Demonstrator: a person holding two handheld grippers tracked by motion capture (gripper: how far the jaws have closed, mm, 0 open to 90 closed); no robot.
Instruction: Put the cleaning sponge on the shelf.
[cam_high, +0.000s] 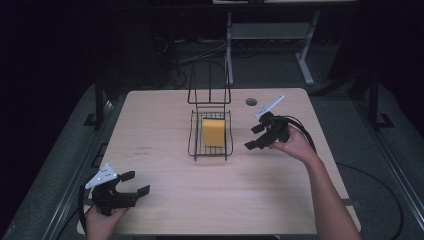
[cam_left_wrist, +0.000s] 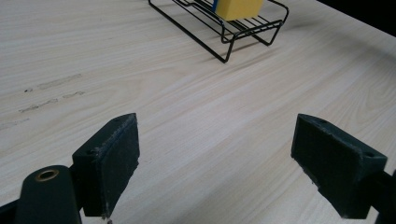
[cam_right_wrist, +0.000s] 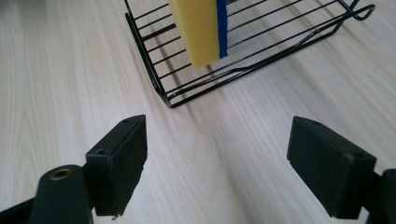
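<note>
A yellow sponge (cam_high: 213, 132) with a blue backing lies in a black wire rack (cam_high: 194, 135) at the middle of the wooden table. My right gripper (cam_high: 254, 137) hovers open just right of the rack, jaws pointing toward it, nothing between them. In the right gripper view the sponge (cam_right_wrist: 198, 28) leans in the rack (cam_right_wrist: 154, 70) just ahead of the open jaws. My left gripper (cam_high: 135, 183) stands open near the table's front left corner, far from the rack. Its own view shows the rack (cam_left_wrist: 224, 39) and sponge (cam_left_wrist: 238, 8) at the top, well beyond the jaws.
The rack's tall wire handle (cam_high: 210, 82) rises at its far end. A small round grommet (cam_high: 251, 102) sits in the table behind the right gripper. Faint scuff marks (cam_high: 144, 150) lie left of the rack. A desk frame (cam_high: 272, 35) and cables stand beyond the table.
</note>
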